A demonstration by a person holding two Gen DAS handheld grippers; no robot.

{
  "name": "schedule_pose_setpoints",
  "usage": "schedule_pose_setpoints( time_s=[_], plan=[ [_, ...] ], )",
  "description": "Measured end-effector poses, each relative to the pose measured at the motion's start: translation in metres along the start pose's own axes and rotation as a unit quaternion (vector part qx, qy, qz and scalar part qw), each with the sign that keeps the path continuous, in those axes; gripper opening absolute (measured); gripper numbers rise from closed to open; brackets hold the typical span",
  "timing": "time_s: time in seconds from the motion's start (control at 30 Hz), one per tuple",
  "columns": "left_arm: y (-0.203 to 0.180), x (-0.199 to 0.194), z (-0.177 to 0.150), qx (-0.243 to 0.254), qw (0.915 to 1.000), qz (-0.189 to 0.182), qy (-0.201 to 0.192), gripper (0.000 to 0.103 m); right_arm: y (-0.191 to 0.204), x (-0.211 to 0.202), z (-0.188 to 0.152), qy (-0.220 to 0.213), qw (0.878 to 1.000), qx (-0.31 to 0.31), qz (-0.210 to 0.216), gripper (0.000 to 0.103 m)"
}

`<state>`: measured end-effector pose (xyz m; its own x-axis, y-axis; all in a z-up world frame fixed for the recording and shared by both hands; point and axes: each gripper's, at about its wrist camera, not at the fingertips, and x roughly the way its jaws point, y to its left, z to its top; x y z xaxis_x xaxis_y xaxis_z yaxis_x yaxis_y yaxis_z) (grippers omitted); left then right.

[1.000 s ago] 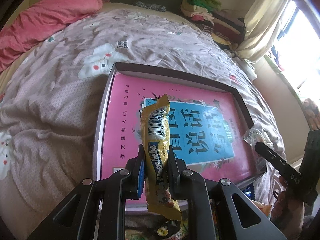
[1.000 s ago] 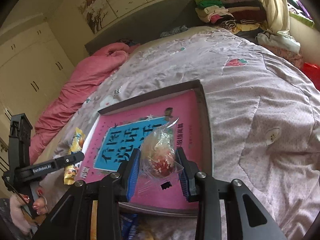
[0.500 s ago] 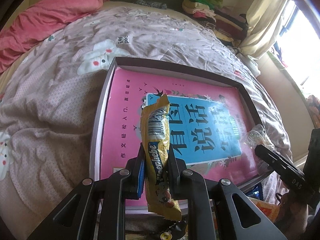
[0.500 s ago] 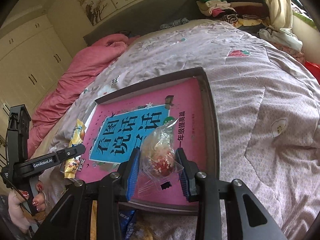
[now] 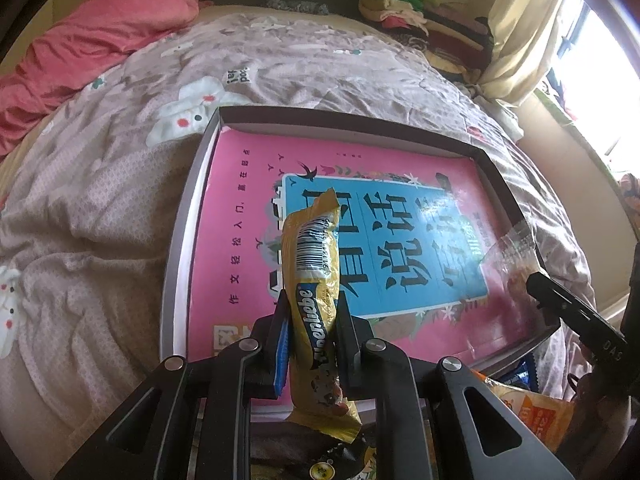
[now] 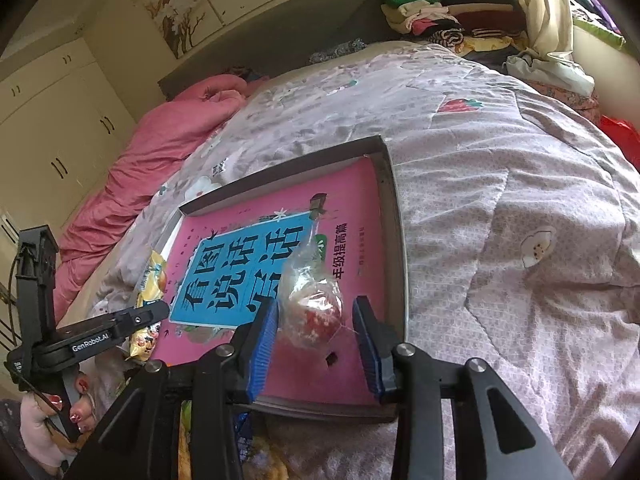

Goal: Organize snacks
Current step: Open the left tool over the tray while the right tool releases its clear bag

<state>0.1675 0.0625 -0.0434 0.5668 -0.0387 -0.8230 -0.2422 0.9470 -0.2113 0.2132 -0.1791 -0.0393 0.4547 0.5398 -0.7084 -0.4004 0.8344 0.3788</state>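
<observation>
The left gripper (image 5: 310, 320) is clamped on a yellow snack bar (image 5: 314, 280), which stands nearly upright between the pads with its barcode end up, held over the near edge of a shallow dark-rimmed tray (image 5: 182, 240). The tray sits on a bed with a mauve patterned quilt (image 5: 100, 200), and a pink book (image 5: 240, 208) with a blue title panel fills its floor. At the tray's near right corner, the right gripper (image 6: 316, 320) has its blue pads standing a little apart from a clear-wrapped red snack (image 6: 316, 308); the wrapper lies between them on the book, and neither pad visibly presses on it. More snack packets (image 5: 536, 412) lie off the tray's near edge.
</observation>
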Motion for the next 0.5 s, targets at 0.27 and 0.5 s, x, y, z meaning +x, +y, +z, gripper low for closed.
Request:
schedule_pose_setpoints(
  time_s=[0.27, 0.5],
  plan=[
    [0.002, -0.002, -0.002, -0.010, 1.0000, -0.002, 0.002, 0.020, 0.000, -0.007, 0.002, -0.012, 1.000, -0.005, -0.005, 0.044],
    [0.006, -0.007, -0.001, -0.018, 0.9998, -0.006, -0.001, 0.025, 0.005, -0.012, 0.004, -0.021, 1.000, -0.021, -0.010, 0.044]
  ],
)
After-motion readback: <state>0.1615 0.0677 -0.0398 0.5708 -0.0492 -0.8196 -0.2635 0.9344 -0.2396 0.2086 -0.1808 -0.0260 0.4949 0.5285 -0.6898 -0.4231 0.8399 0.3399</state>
